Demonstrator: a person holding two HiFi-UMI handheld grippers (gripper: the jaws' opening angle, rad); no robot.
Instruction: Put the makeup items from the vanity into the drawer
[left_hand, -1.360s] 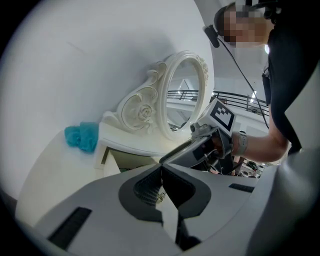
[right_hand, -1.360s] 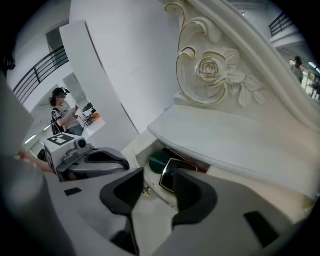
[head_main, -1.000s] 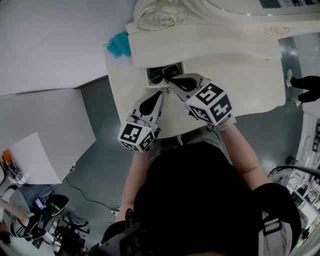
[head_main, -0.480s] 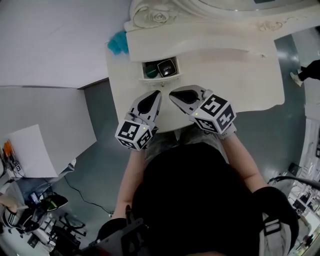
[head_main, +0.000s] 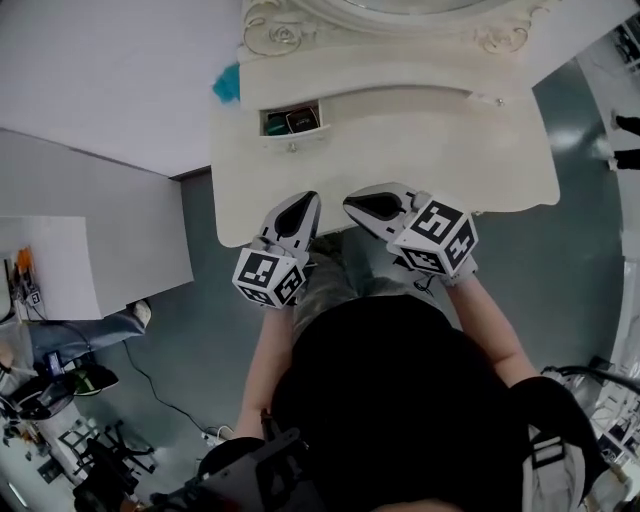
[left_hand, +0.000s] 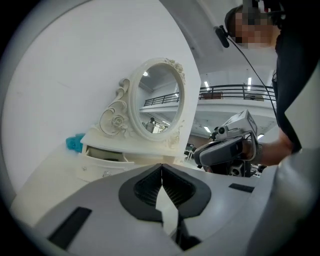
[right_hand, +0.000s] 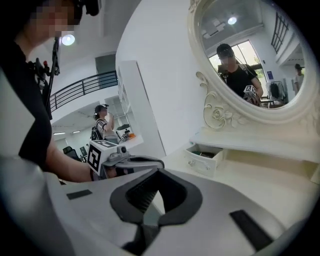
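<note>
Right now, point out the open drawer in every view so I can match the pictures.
Head view: the drawer sits upper left of centre, pulled open.
Left gripper view: the drawer is at the left, below mid-height.
Right gripper view: the drawer is right of centre, below mid-height.
Shared landmark: the carved rose, above the drawer in every picture.

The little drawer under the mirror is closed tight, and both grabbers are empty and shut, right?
Not quite. The drawer under the mirror is pulled open, with dark items showing inside, as the head view shows. The left gripper and right gripper are indeed empty and shut.
</note>
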